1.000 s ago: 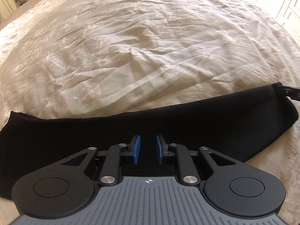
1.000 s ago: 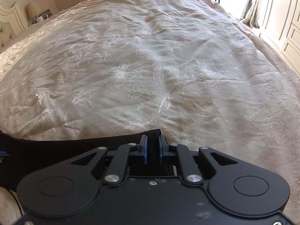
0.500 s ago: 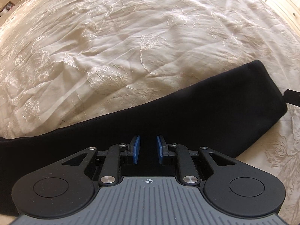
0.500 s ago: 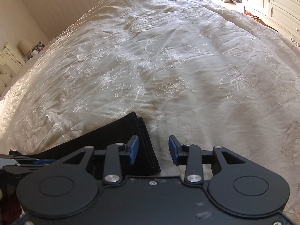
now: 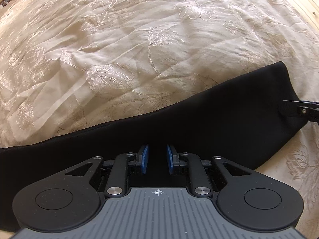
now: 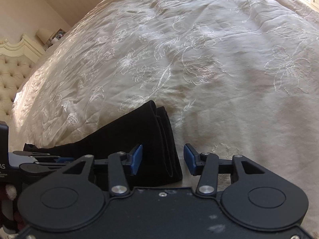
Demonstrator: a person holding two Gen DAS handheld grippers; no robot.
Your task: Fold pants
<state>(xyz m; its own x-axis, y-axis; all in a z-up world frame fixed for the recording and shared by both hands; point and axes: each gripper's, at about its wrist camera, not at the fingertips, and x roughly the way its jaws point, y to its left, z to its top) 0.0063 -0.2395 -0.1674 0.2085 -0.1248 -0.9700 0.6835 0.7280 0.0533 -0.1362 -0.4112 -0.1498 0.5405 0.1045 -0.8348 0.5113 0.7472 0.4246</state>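
My black pants [image 5: 199,131] lie in a long folded band across the cream bed [image 5: 139,49]. My left tongs [image 5: 157,158] hover over the middle of the band, pads apart with nothing between them. My right tongs [image 6: 163,159] stand wide open at the stacked hem end [image 6: 163,135], gripping nothing. I judge the lengthwise fold done; next I must grip that end and carry it over. The bed lies open beyond the band's far edge.
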